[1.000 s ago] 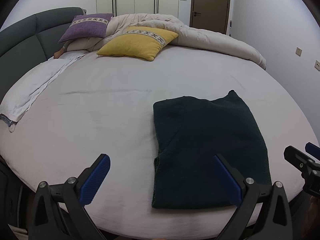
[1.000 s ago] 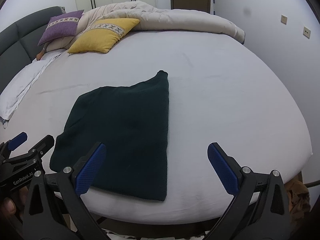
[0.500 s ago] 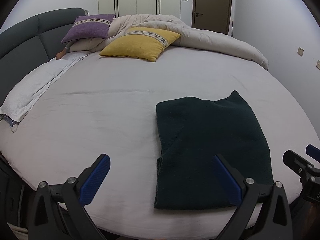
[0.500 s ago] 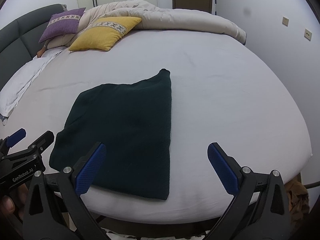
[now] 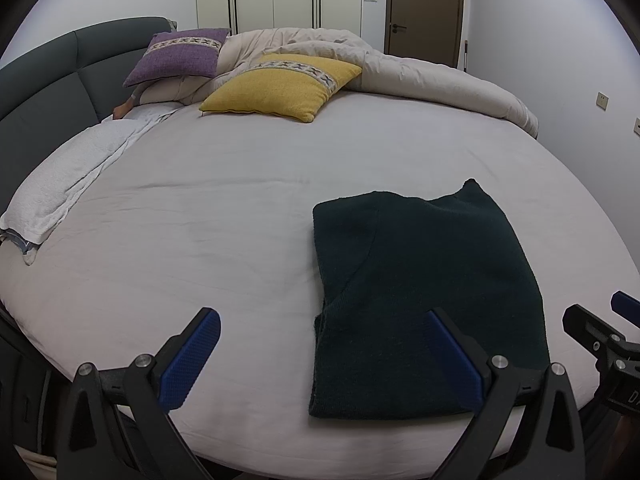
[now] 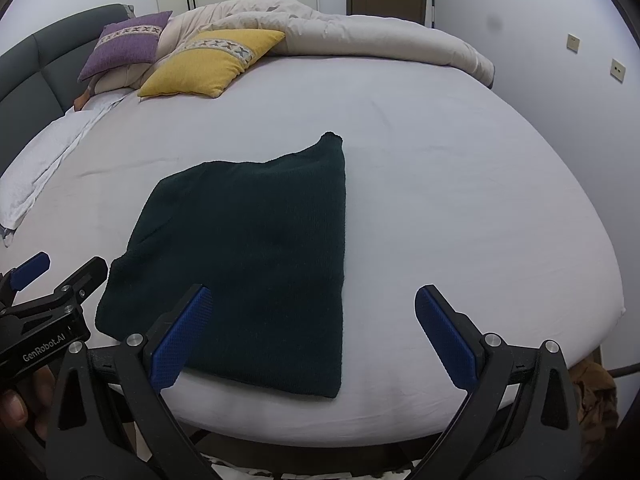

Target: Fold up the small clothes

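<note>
- Dark green garment [image 6: 256, 256] lies folded flat on the bed [image 6: 460, 184], near its front edge.
- My left hand-held gripper [image 5: 324, 356] is spread, empty.
- My right hand-held gripper [image 6: 312, 332] is likewise spread, holding nothing.

Both views were evenly and rather dimly lit, with a cool, bluish cast over the bed sheet [image 5: 224, 216]. The light was soft and came from no single visible source; shadows were faint, only a thin dark edge under the dark green garment [image 6: 256, 248] just ahead of the tongs. No glare showed, not even on the blue pads [image 6: 182, 334]. Fisheye distortion bowed the bed into a dome and bent the walls far beyond the tongs, and black vignetting cut the corners. Focus was sharp throughout, without motion blur.
</note>
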